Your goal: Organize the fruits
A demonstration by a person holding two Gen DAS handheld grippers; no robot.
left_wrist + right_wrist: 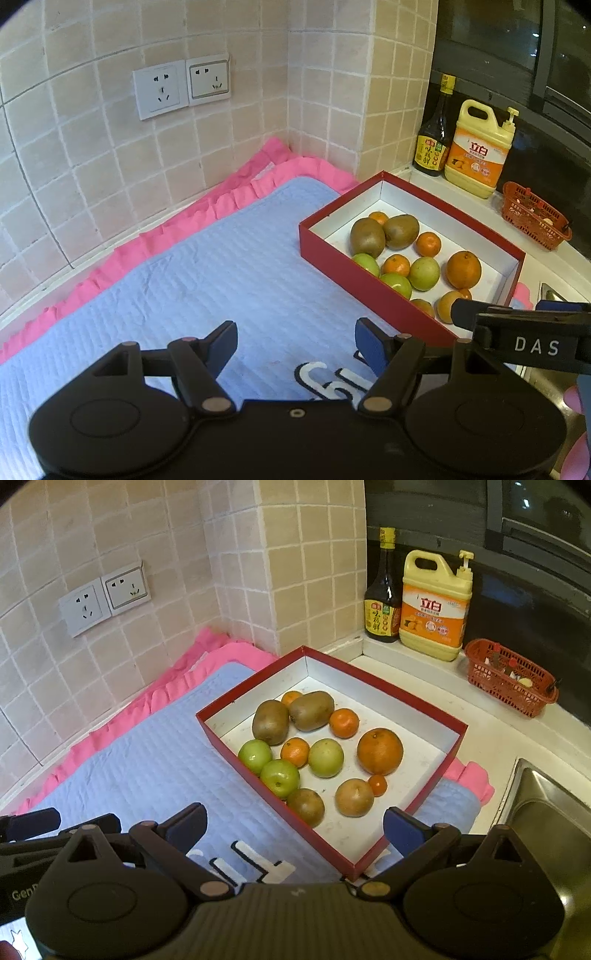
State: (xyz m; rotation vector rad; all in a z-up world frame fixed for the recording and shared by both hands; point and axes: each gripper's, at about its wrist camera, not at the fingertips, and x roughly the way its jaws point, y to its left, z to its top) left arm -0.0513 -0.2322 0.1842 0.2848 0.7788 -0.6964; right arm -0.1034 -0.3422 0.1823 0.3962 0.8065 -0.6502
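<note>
— Red-walled box [236, 758], white inside: contents?

— Two kiwis [270, 722], three green apples [279, 778], one large orange [379, 751], several small mandarins [344, 722], plus two brownish round fruits [354, 797] near the front wall (kind unclear). All lie loose in the box, which sits on a blue quilted mat [155, 768] with a pink ruffled edge.

— Tongs?

— Left gripper [295, 345]: jaws spread, nothing between them, above bare mat. Right gripper [294, 829]: likewise released, empty, over the box's near corner.

— Surroundings?

— Dark sauce bottle [384, 590], yellow detergent jug [436, 605], red mesh basket [509, 677], steel sink [546, 812], two wall sockets [103, 598].
</note>
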